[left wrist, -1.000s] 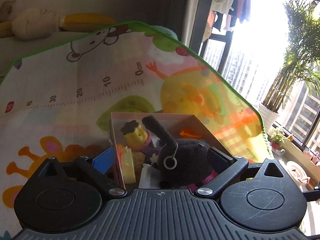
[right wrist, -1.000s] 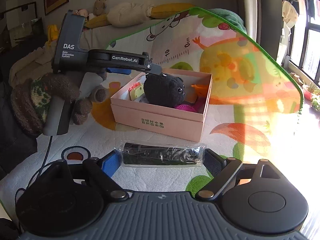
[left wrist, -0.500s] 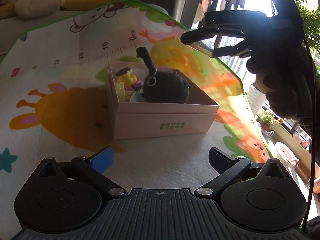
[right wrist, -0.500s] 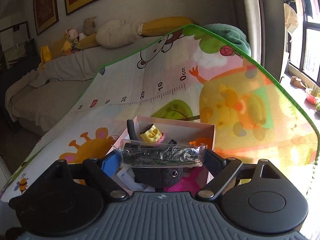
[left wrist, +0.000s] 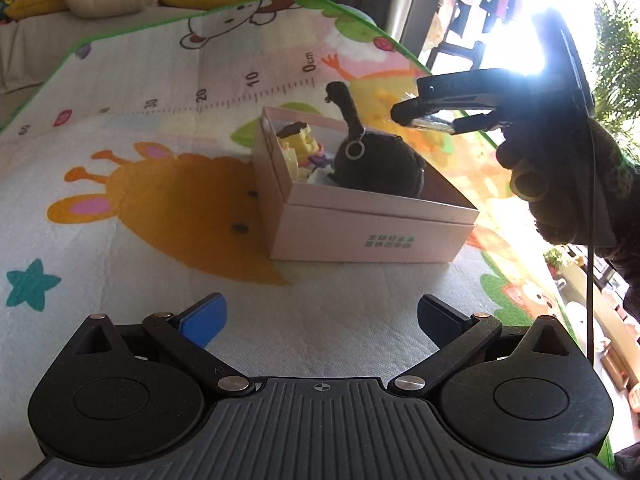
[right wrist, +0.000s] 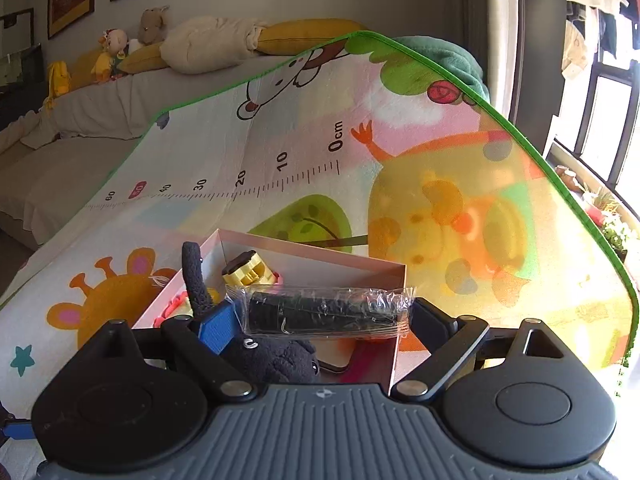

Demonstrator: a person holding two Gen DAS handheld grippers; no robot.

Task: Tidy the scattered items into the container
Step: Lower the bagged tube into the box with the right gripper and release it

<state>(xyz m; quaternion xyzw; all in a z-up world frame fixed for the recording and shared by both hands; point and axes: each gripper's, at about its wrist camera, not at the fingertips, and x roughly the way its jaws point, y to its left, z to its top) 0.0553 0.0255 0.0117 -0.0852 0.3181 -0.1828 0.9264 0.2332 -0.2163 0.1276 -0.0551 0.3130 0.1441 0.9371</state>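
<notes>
A pink cardboard box [left wrist: 360, 236] stands on the play mat and holds a black plush toy [left wrist: 376, 168] and a yellow toy [left wrist: 300, 144]. My left gripper [left wrist: 320, 312] hangs open and empty over the mat, a short way in front of the box. My right gripper [right wrist: 320, 320] hovers above the box [right wrist: 312, 246] with a black item in clear plastic wrap [right wrist: 316, 308] spanning its pads. Its jaws are opening, and the packet still hangs between them over the plush [right wrist: 272, 356]. The left wrist view shows that gripper [left wrist: 428, 118] over the box's far right side.
The colourful play mat [left wrist: 160, 208] covers the surface around the box. A person's gloved hand [left wrist: 560, 200] holds the right gripper. A sofa with stuffed toys [right wrist: 200, 44] lies behind. Bright windows and potted plants [left wrist: 616, 52] are on the right.
My left gripper has drawn back from the box, leaving the black plush inside. My right gripper has carried the wrapped item from above the mat to over the box.
</notes>
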